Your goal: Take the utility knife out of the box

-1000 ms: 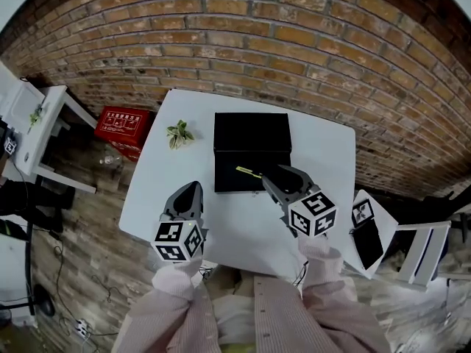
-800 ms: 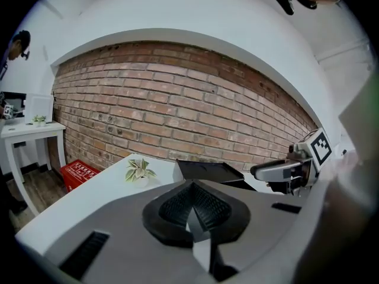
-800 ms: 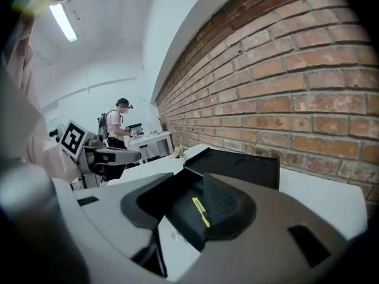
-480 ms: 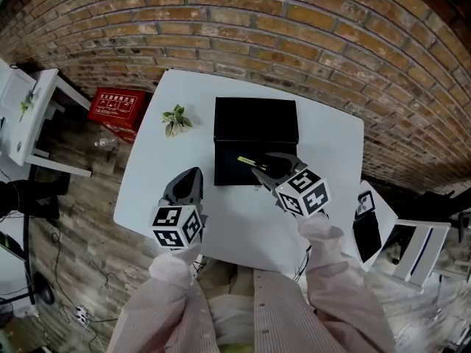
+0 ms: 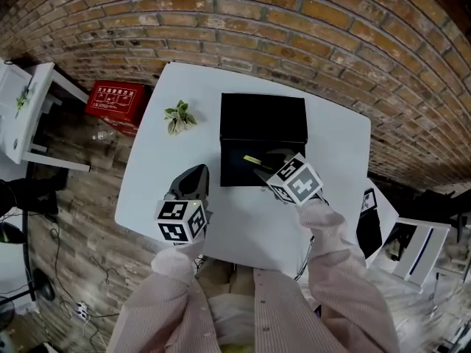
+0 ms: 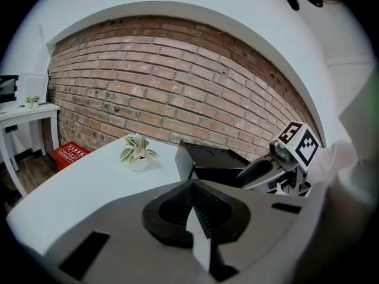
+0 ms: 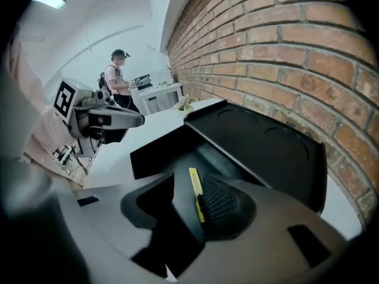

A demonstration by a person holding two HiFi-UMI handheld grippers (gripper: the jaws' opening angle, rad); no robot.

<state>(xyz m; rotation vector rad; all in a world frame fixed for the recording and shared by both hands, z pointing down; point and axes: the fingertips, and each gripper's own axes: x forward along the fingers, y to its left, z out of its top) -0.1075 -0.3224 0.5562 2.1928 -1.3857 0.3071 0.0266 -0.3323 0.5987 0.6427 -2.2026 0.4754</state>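
An open black box (image 5: 228, 173) lies on the white table (image 5: 331, 153), its lid (image 5: 263, 116) folded back toward the brick wall. Inside lies a yellow utility knife (image 5: 252, 159). My right gripper (image 5: 263, 166) reaches into the box from the front. In the right gripper view its jaws are open, and the knife (image 7: 194, 189) lies between them, close against the right-hand pad (image 7: 224, 205). I cannot tell whether they touch. My left gripper (image 5: 195, 173) hovers over the table left of the box, shut on nothing (image 6: 190, 185).
A small potted plant (image 5: 179, 116) stands on the table left of the box. On the floor to the left are a red case (image 5: 112, 98) and a white side table (image 5: 26, 109). A white chair (image 5: 412, 248) stands to the right. A person (image 7: 115, 76) stands far off.
My right gripper has moved forward from the box's front edge into the box, and its jaws now straddle the knife. The left gripper has barely shifted.
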